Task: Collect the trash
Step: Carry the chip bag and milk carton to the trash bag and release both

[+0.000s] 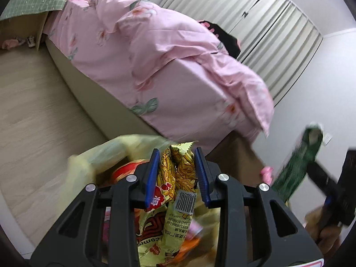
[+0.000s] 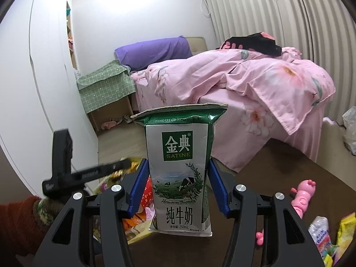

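A gold and yellow snack wrapper (image 1: 175, 178) stands between the blue pads of my left gripper (image 1: 177, 155), which is shut on it. Right below it lies an open yellow plastic bag (image 1: 89, 162) with other wrappers inside. My right gripper (image 2: 178, 162) is shut on an upright green and white milk carton (image 2: 180, 178). The left wrist view shows that carton (image 1: 298, 162) blurred at the right, beside the bag. In the right wrist view the left gripper's black body (image 2: 66, 173) is blurred at the left, held by a hand in a red sleeve (image 2: 15, 220).
A bed with a pink floral quilt (image 1: 155, 55) runs behind. On the dark brown table (image 2: 278, 173) lie a pink toy (image 2: 304, 193), a crushed plastic bottle (image 2: 320, 229) and a yellow wrapper (image 2: 347, 229). A white plastic bag (image 2: 351, 131) sits at the far right.
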`<state>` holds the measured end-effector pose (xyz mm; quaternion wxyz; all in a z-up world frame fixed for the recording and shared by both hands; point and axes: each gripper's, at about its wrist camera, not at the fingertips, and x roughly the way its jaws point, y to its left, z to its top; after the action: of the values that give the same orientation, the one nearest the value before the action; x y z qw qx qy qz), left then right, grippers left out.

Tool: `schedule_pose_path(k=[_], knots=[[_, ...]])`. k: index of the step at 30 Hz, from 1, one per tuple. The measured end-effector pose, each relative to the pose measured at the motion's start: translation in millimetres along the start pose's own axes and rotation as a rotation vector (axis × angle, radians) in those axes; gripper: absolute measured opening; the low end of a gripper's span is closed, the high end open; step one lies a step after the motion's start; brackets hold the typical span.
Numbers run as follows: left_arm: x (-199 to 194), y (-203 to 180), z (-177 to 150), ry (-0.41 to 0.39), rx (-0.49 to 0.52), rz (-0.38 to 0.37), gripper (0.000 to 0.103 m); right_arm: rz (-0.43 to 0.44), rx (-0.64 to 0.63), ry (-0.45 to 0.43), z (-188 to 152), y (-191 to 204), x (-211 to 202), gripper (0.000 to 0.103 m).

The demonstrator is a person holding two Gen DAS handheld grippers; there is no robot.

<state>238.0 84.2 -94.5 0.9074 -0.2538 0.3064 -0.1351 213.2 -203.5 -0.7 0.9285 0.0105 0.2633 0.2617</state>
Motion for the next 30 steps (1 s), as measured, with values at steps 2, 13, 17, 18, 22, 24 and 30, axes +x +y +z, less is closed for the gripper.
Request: schedule_pose_path(k=[2, 13, 17, 18, 22, 24, 30], knots=[[-7, 5, -7, 0.003, 0.004, 0.009, 0.03, 0.008, 0.002, 0.002, 1, 2, 6, 0.051], [-26, 12, -28, 0.083, 0.074, 0.064, 0.029, 0.1, -0.019, 0.038, 5, 32, 38, 0.051], [-30, 19, -37, 0.121, 0.091, 0.1, 0.029, 0.207, 0.052, 0.087, 4, 43, 72, 0.051], [-31, 20, -38, 0.122, 0.093, 0.103, 0.029, 0.219, 0.062, 0.106, 3, 45, 79, 0.051], [-41, 25, -36, 0.112, 0.08, 0.096, 0.029, 0.168, 0.026, 0.315, -15, 51, 126, 0.051], [-43, 26, -34, 0.106, 0.087, 0.098, 0.029, 0.147, 0.018, 0.4, -25, 51, 140, 0.051], [-34, 25, -33, 0.114, 0.108, 0.111, 0.029, 0.118, 0.027, 0.515, -47, 48, 153, 0.051]])
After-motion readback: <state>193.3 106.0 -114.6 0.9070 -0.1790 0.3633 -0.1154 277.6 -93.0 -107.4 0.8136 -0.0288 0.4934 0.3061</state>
